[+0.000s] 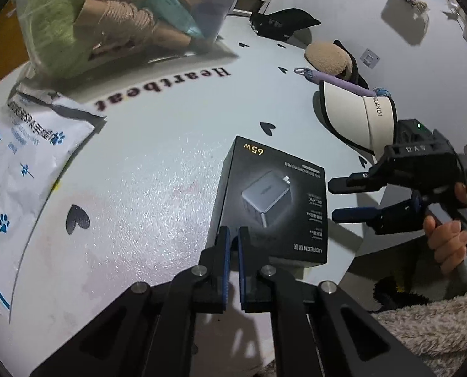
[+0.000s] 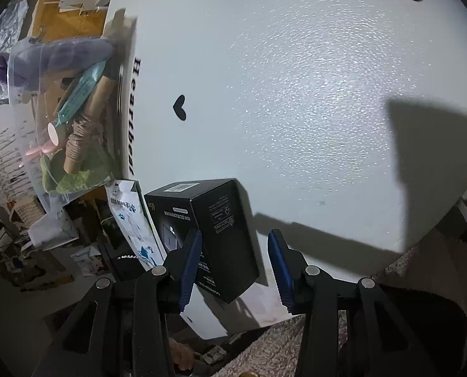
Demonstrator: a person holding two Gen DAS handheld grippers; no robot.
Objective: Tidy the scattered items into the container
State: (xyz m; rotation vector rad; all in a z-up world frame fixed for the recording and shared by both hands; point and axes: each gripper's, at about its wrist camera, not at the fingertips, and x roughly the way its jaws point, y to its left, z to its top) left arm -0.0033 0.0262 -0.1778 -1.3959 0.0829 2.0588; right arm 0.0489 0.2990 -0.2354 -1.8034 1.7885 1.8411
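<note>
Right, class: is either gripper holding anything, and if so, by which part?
Nothing is held. The left gripper has its jaws shut and empty at the black box's near corner; the right gripper has its jaws open either side of the box, not gripping it.

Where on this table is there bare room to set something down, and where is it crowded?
Bare: the wide middle of the table, between the Heartbeat lettering, paw-print pouch and charger box. Crowded: the far right, around the visor.
</note>
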